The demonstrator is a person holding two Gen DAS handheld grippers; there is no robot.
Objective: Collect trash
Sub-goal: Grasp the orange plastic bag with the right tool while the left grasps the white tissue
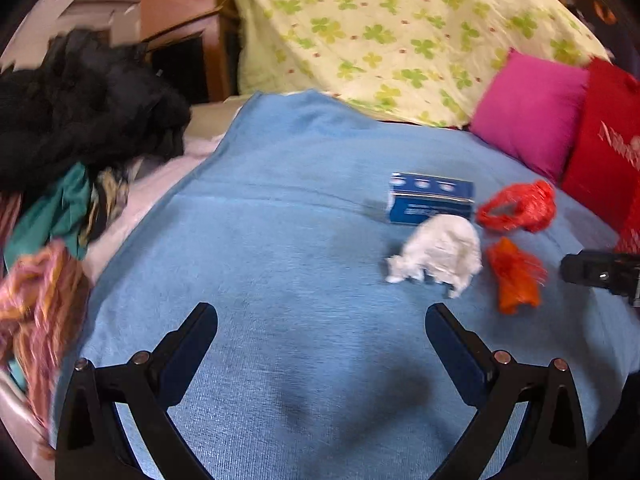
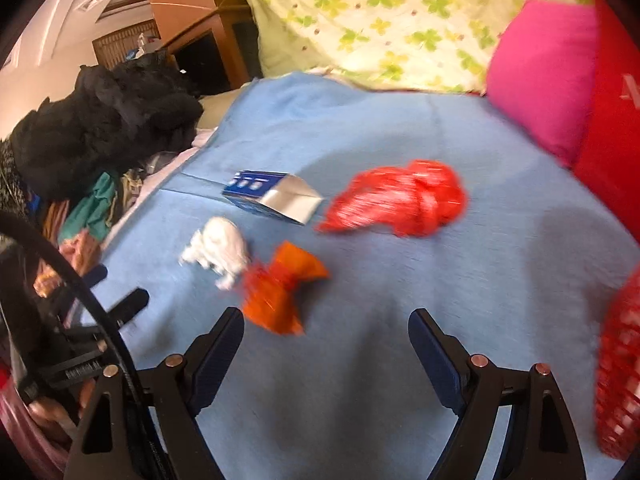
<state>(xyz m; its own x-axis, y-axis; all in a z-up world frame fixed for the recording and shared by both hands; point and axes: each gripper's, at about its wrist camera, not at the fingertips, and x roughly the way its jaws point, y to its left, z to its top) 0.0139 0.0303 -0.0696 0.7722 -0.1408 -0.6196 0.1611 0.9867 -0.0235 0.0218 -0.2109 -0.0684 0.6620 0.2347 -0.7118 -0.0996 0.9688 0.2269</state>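
Orange wrapper (image 2: 280, 290) just ahead-left of spread right gripper (image 2: 326, 332).

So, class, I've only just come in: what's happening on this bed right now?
A person is collecting trash from a blue blanket with two tools. The left hand-held gripper and right hand-held gripper are both open and hold nothing. Four pieces lie untouched: a blue box, crumpled white paper, an orange wrapper and a red plastic bag. The right gripper is closest to the orange wrapper. A red mesh basket sits at the right edge.
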